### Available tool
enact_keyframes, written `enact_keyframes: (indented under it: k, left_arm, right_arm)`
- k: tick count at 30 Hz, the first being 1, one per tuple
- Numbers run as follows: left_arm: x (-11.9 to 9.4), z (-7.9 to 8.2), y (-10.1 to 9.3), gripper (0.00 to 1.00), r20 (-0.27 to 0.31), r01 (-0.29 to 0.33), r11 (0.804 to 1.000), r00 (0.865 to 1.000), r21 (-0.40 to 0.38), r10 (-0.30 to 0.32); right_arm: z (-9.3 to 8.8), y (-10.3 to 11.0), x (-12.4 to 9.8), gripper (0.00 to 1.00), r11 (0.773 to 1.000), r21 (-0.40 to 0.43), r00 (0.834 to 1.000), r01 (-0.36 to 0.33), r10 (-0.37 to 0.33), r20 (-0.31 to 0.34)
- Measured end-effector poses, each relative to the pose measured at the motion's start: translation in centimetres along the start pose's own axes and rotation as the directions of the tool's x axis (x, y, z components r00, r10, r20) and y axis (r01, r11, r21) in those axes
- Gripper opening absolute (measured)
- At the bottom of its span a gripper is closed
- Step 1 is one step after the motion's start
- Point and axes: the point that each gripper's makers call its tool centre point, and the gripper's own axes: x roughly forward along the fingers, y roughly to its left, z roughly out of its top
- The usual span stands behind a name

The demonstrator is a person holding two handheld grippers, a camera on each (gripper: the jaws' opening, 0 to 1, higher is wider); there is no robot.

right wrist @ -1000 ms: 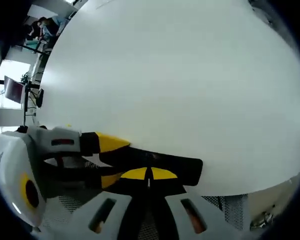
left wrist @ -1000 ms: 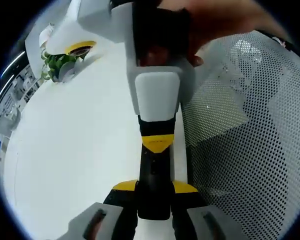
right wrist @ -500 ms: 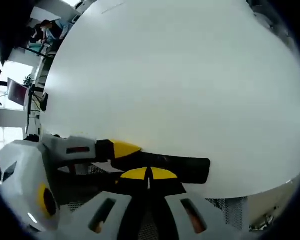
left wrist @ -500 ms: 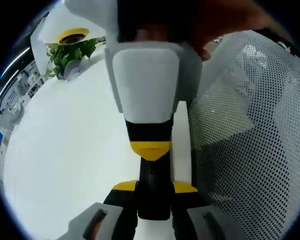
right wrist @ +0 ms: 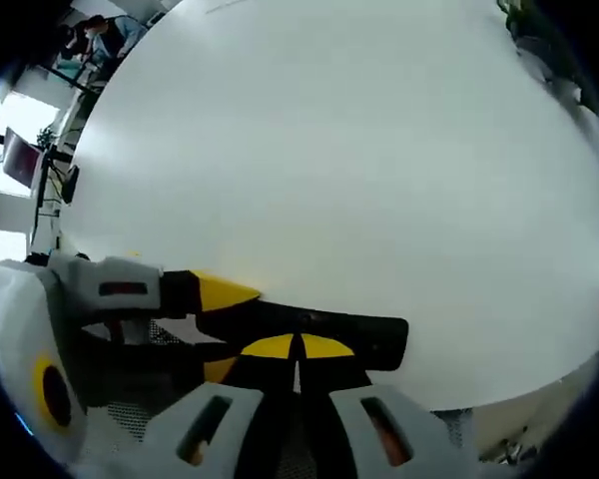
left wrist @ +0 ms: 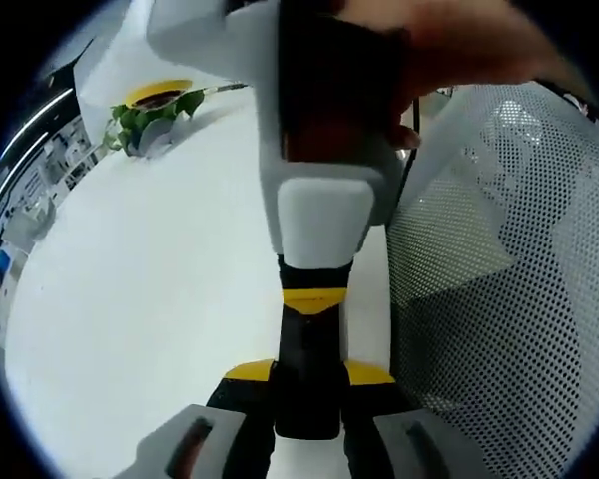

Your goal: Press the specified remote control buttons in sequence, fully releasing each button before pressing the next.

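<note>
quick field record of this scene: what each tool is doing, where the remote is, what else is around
surface: white table
remote: black remote, long and narrow, held above the table edge
left tool: left tool clamped on the remote, one jaw on each long side
right tool: right tool jaws shut, tips on or just over the remote's top face; contact cannot be told
hand: a person's hand grips the right tool's body
background: potted plant at the table's far edge; mesh chair back beside the table
buttons: not readable in either view
</note>
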Motion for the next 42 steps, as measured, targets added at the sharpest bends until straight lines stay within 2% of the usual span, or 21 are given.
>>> enact_keyframes:
  k: [1,8,10,17,20,24,27,32,35,36,42]
  left_arm:
    - [0.01,-0.01,-0.01,0.25,0.002,0.001,1.0,1.0,0.002,-0.001]
    - [-0.04,-0.05,-0.05,0.25,-0.006,0.001,1.0,1.0,0.003,-0.001]
    - [-0.02,-0.04,-0.03,0.25,-0.006,0.0,1.0,1.0,0.005,0.0]
    - [0.01,-0.03,0.0,0.25,-0.01,-0.001,1.0,1.0,0.002,0.001]
    - [0.0,-0.03,-0.04,0.25,-0.012,-0.001,1.0,1.0,0.004,0.001]
    - [0.0,-0.04,-0.05,0.25,-0.014,-0.002,1.0,1.0,0.006,0.002]
    - [0.03,-0.03,-0.02,0.25,-0.014,-0.002,1.0,1.0,0.004,0.002]
    - [0.02,-0.02,-0.02,0.25,-0.015,-0.003,1.0,1.0,0.004,0.003]
    - [0.01,-0.02,-0.02,0.25,-0.011,-0.003,1.0,1.0,0.001,0.003]
    - [0.04,-0.02,-0.01,0.25,-0.011,-0.003,1.0,1.0,0.0,0.003]
    - [0.01,-0.02,-0.01,0.25,-0.009,-0.002,1.0,1.0,-0.002,0.002]
  right_arm:
    - [0.06,-0.03,0.07,0.0,1.0,0.029,1.0,-0.009,0.009,0.016]
    - [-0.1,0.07,-0.05,0.0,0.997,0.053,0.994,-0.06,0.055,0.091]
    - [-0.08,0.11,-0.08,0.0,0.996,0.059,0.989,-0.07,0.061,0.135]
    - [-0.01,0.0,-0.12,0.0,0.989,0.103,0.974,-0.105,0.081,0.213]
    - [0.05,-0.01,-0.12,0.0,0.985,0.127,0.975,-0.116,0.088,0.203]
    - [-0.36,-0.25,-0.26,0.0,0.988,0.124,0.98,-0.096,0.073,0.185]
    - [0.15,-0.03,-0.65,0.0,0.984,0.13,0.973,-0.121,0.091,0.214]
    - [0.19,0.35,-0.51,0.0,0.978,0.144,0.969,-0.152,0.118,0.219]
    - [0.22,0.36,-0.15,0.0,0.981,0.136,0.971,-0.136,0.105,0.215]
    - [0.01,0.05,0.0,0.0,0.99,0.1,0.977,-0.102,0.081,0.197]
    - [-0.01,0.2,-0.19,0.0,0.99,0.1,0.977,-0.094,0.073,0.199]
